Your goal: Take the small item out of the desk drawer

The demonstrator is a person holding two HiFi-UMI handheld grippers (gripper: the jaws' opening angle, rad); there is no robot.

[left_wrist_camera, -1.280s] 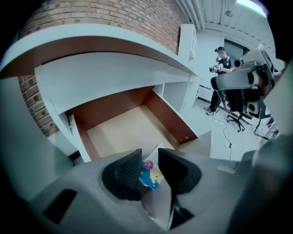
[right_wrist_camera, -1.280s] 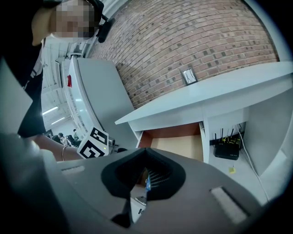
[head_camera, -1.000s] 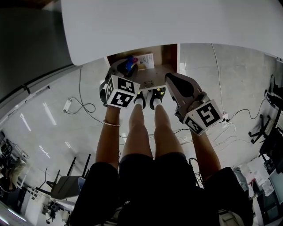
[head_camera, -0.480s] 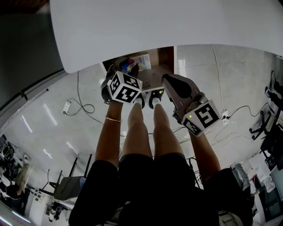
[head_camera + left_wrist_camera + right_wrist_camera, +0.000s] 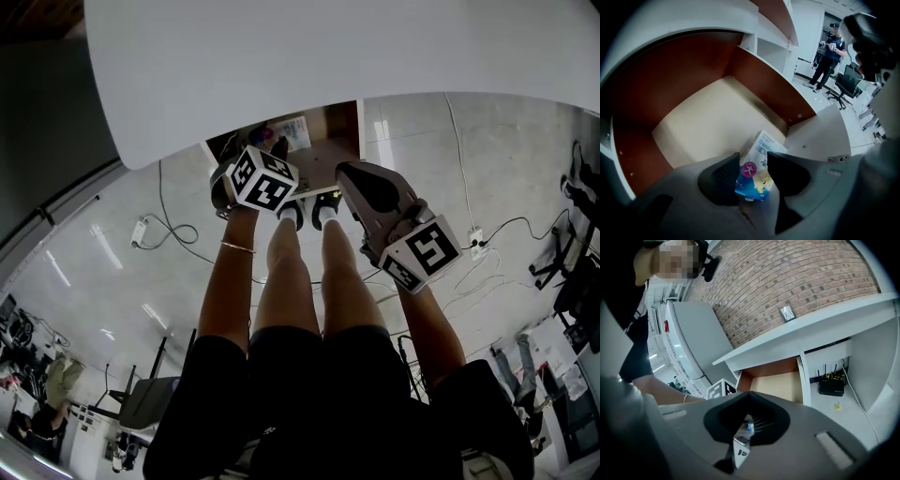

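One box (image 5: 761, 151) between released left tongs (image 5: 752, 161), just opening, inside drawer (image 5: 693, 79); right tongs (image 5: 747, 422) clenched; desktop (image 5: 328, 56) overhangs.

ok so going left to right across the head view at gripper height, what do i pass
white plug on the floor → left gripper (jaws have just been opening, small box between them) → right gripper → white power strip → black office chair

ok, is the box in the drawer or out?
In. Left gripper view shows the box on the drawer floor, between the left tool's jaws, which have just been opening and do not press on it.
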